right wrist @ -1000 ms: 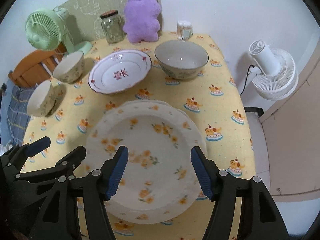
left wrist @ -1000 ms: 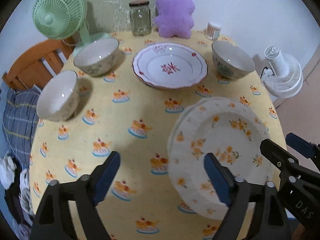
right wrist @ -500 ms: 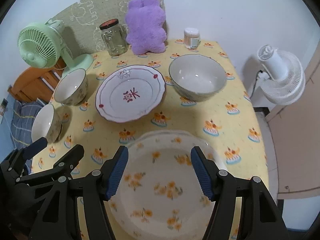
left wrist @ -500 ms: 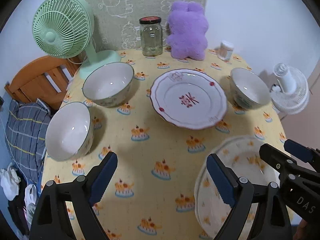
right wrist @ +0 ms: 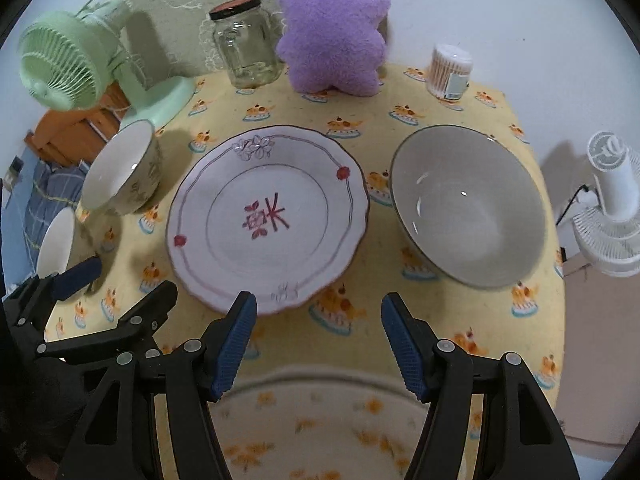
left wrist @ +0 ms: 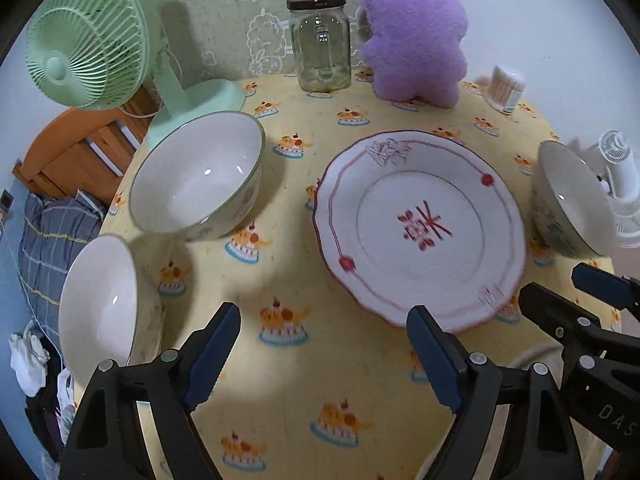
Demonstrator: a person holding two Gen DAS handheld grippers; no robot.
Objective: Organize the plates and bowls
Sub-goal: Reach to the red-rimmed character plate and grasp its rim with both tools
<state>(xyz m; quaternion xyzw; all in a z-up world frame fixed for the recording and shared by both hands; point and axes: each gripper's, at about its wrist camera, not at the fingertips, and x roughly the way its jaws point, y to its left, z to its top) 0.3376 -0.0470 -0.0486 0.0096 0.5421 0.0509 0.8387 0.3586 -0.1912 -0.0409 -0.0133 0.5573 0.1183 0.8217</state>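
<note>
The cream plate with orange flower sprigs [right wrist: 320, 432] is lying at the near edge of the yellow cake-print tablecloth [right wrist: 460, 312], and much of it is being cut off — the right wrist view is showing only its far rim and blurred centre below the right gripper [right wrist: 316, 340], while the left wrist view is catching just a pale sliver of rim [left wrist: 536, 354] behind the black finger arms. The right gripper's blue fingers are spread wide and gripping nothing, hanging just above that rim. The left gripper [left wrist: 324, 360] is likewise gaping wide with nothing between its pads, hovering over bare cloth. Ahead of both, the white scalloped plate with a red rim line and a red motif in the middle [right wrist: 266, 218] is sitting flat at the table's centre, slightly smeared by motion. To its right the wide grey-lined bowl [right wrist: 468, 208] is resting upright; in the left view its far side is running off towards the white desk fan [left wrist: 620, 196]. On the left the floral-sided white bowl [left wrist: 198, 176] is standing near the mint-green fan [left wrist: 92, 36], and the second white bowl [left wrist: 100, 308] — nearer, at the table's edge — is partly hidden by the left gripper's arm. At the back the glass jar with a dark lid [left wrist: 320, 44], the purple plush toy [left wrist: 414, 36] and the tub of cotton swabs [right wrist: 450, 66] are lining up.
</note>
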